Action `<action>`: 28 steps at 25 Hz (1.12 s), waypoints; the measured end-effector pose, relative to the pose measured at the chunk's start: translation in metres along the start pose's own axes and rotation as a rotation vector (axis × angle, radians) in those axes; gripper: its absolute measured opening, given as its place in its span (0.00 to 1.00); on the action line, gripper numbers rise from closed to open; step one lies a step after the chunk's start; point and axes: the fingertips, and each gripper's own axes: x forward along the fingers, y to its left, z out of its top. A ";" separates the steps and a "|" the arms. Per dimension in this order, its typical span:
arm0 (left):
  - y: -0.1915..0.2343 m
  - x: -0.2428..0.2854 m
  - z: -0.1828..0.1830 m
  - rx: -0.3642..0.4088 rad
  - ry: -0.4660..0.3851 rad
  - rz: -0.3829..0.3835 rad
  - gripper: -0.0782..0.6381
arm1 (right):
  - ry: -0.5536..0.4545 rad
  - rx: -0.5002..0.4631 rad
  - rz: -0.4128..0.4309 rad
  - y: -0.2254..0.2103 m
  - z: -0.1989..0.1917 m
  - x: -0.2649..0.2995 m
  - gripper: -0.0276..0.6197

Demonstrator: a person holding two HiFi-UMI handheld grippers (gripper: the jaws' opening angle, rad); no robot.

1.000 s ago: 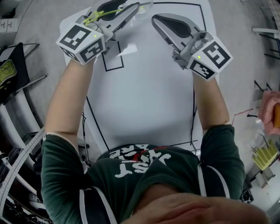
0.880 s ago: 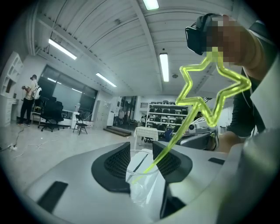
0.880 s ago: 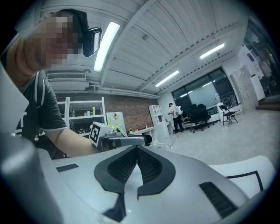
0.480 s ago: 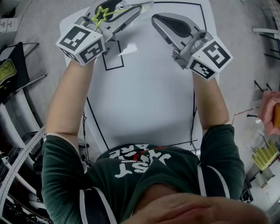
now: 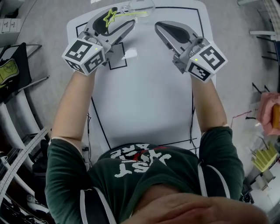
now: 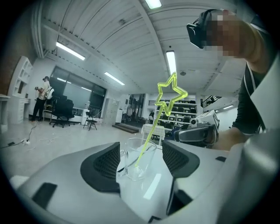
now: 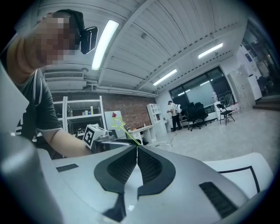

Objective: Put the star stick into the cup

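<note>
The star stick point(image 6: 170, 94), a thin yellow-green rod with an outlined star on top, stands leaning in the clear glass cup point(image 6: 135, 159). In the head view the cup point(image 5: 139, 6) sits at the far edge of the white mat, and the star point(image 5: 109, 17) shows over my left gripper. My left gripper point(image 6: 141, 154) is open and its jaws are opening. The cup stands just beyond their tips and neither pad touches it or the stick. My right gripper point(image 5: 162, 27) is shut and empty to the right of the cup, its pads point(image 7: 137, 151) pressed together.
A white mat point(image 5: 144, 92) with black lines and a small square outline point(image 5: 117, 57) covers the table. A black bag point(image 5: 11, 65) lies off the left edge, pink and yellow items point(image 5: 271, 111) off the right. Chairs and people point(image 6: 43, 94) are far back in the room.
The left jaws have widened and let go of the star stick. It lay flat between them before and now stands leaning in the cup. The right gripper has hardly moved.
</note>
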 end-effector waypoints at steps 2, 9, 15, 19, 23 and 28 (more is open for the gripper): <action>-0.003 -0.013 -0.008 -0.029 0.020 0.016 0.52 | 0.003 0.001 -0.009 0.004 0.002 -0.004 0.10; -0.039 -0.066 -0.017 -0.102 0.061 0.021 0.52 | 0.013 0.023 -0.026 0.026 0.012 -0.020 0.10; -0.078 -0.127 0.010 -0.174 0.017 0.019 0.52 | 0.022 0.062 -0.042 0.061 0.026 -0.037 0.10; -0.098 -0.170 0.036 -0.179 -0.020 0.022 0.43 | 0.022 0.068 -0.053 0.092 0.045 -0.045 0.10; -0.129 -0.216 0.058 -0.204 -0.060 0.025 0.33 | 0.042 0.063 -0.066 0.135 0.058 -0.057 0.10; -0.169 -0.279 0.082 -0.228 -0.110 0.013 0.22 | 0.053 0.061 -0.090 0.192 0.076 -0.072 0.10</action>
